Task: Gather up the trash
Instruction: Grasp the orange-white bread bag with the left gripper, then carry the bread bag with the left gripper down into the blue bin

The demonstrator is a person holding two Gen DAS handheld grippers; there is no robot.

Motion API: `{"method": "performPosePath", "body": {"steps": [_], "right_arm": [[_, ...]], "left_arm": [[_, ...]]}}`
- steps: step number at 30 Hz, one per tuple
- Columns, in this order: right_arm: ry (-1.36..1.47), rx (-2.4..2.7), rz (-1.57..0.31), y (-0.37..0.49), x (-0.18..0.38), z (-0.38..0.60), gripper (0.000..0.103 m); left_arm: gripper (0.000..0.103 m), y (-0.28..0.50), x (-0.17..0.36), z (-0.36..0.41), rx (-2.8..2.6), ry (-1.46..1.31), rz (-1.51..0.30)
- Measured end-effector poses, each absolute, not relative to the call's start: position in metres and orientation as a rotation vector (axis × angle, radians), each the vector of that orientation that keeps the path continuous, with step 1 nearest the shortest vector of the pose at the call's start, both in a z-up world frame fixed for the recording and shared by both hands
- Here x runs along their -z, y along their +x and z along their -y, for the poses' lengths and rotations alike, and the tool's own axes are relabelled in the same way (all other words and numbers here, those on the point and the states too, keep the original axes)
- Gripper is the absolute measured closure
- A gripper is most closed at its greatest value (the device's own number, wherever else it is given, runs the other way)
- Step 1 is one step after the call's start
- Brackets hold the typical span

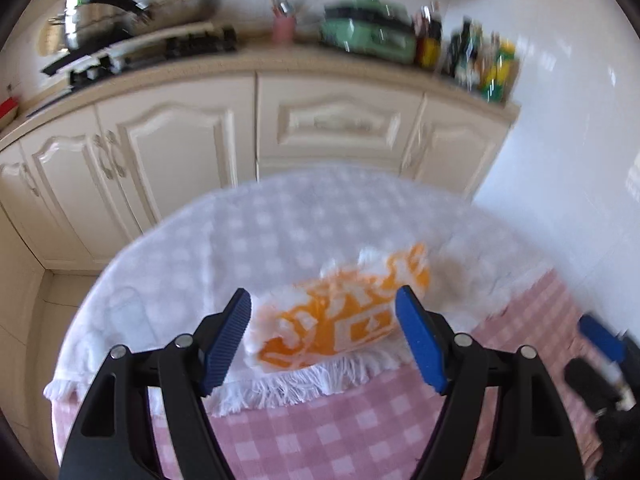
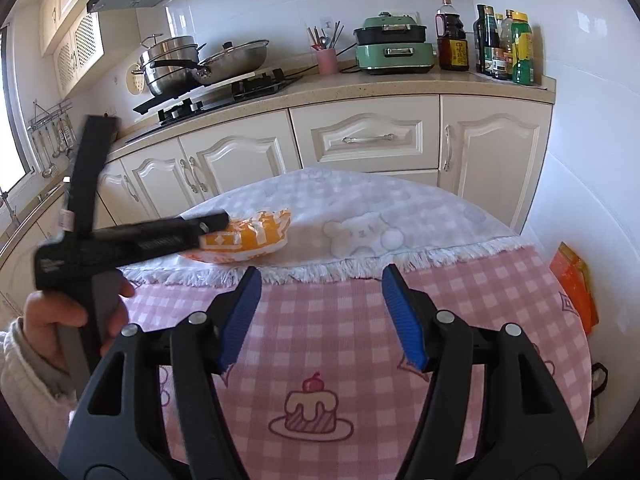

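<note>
The orange-and-white snack wrapper (image 1: 340, 316) lies on the white fringed cloth (image 1: 240, 240), close to that cloth's near fringed edge, toward the left of the round table (image 2: 460, 300). Nothing presses on it.

The left gripper (image 1: 324, 340) is angled down at the wrapper, jaws spread wide with a blue pad on each flank of it. No pad contact is evident, though the left wrist view is blurred. In my judgement this stance is a pre-grasp alignment: the opening brackets the wrapper's long body so one closure can pinch it.

The right gripper (image 2: 320, 316) is parted and empty over the pink checked tablecloth (image 2: 340, 340), well short of the wrapper, probably held clear of the left tool's path.

A second orange packet (image 2: 574, 292) sits off the table's right edge by the tiled wall; whether it counts as trash cannot be determined.
</note>
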State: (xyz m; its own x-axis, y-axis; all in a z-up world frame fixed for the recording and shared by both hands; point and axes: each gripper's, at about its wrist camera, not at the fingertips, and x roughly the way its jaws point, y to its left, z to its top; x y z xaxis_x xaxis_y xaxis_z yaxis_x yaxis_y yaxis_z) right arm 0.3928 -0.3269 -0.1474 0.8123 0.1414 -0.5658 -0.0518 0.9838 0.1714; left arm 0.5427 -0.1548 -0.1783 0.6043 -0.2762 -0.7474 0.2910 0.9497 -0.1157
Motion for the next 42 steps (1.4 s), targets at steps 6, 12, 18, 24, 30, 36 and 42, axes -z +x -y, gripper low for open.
{"method": "performPosePath", "body": {"steps": [6, 12, 18, 24, 30, 36, 42], "right_arm": [[0.163, -0.096, -0.634, 0.396, 0.157, 0.328, 0.041], [0.169, -0.093, -0.643, 0.395, 0.160, 0.326, 0.041], [0.164, -0.102, -0.632, 0.384, 0.150, 0.316, 0.041], [0.155, -0.162, -0.623, 0.370, 0.139, 0.279, 0.040], [0.123, -0.275, -0.640, 0.348, 0.135, 0.206, 0.040], [0.057, -0.437, -0.660, 0.322, 0.136, 0.098, 0.040], [-0.020, -0.600, -0.697, 0.299, 0.151, -0.022, 0.040]], "left_arm": [[0.052, 0.538, 0.181, 0.155, 0.345, 0.020, -0.842], [0.072, 0.517, 0.177, 0.153, 0.346, 0.065, -0.803], [0.074, 0.475, 0.154, 0.109, 0.333, -0.040, -0.753], [0.074, 0.418, 0.135, 0.056, 0.278, -0.086, -0.711], [0.074, 0.359, 0.132, -0.006, 0.191, -0.126, -0.689], [0.074, 0.297, 0.130, -0.096, 0.060, -0.179, -0.659], [0.074, 0.243, 0.156, -0.205, -0.114, -0.244, -0.681]]}}
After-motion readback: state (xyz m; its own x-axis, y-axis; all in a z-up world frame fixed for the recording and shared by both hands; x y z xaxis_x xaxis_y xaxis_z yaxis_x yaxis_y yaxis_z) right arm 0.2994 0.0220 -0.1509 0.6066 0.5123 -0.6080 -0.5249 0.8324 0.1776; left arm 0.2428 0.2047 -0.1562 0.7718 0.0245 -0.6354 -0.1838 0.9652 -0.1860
